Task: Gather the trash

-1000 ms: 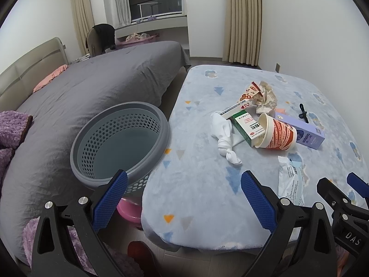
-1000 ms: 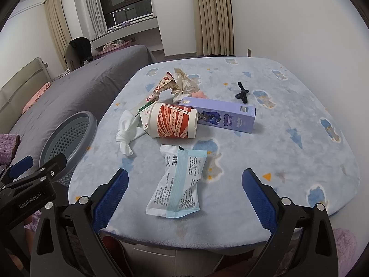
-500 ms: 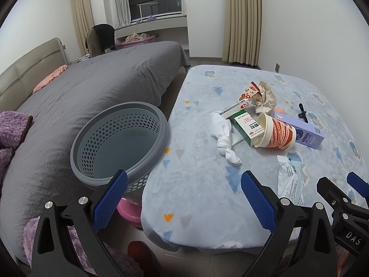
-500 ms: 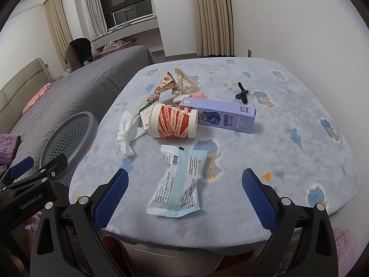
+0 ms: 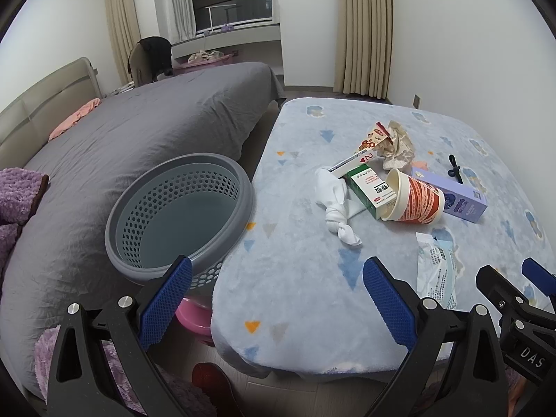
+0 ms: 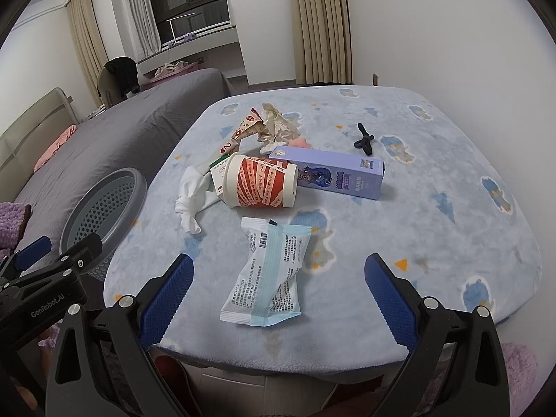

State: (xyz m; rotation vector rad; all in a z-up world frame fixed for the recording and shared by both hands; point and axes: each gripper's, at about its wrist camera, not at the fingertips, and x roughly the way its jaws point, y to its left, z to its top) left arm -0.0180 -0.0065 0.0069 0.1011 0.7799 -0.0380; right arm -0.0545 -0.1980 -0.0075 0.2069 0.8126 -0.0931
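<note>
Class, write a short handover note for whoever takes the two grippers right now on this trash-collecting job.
Left gripper: open, empty, near the round grey perforated basket.
Right gripper: open, empty, above the white-and-blue plastic packet.
On the blue patterned cover: packet, red-and-white paper cup on its side, purple carton, green-and-white box, knotted white cloth, crumpled paper.
Done: nothing; no trash visible in the basket.
Left: everything, likely the packet first.

Colours and patterns, trash on the counter

Counter cover [image 6: 434, 243] pale blue with blue/orange triangles; cup [image 6: 260, 185] cream with red-orange bands; box [image 6: 333, 177] lilac; packet [image 6: 267, 274] white and light blue, barcode; basket [image 5: 173, 215] grey, perforated; bedspread [image 5: 121, 139] grey; claw pads [image 6: 166, 299] blue.
</note>
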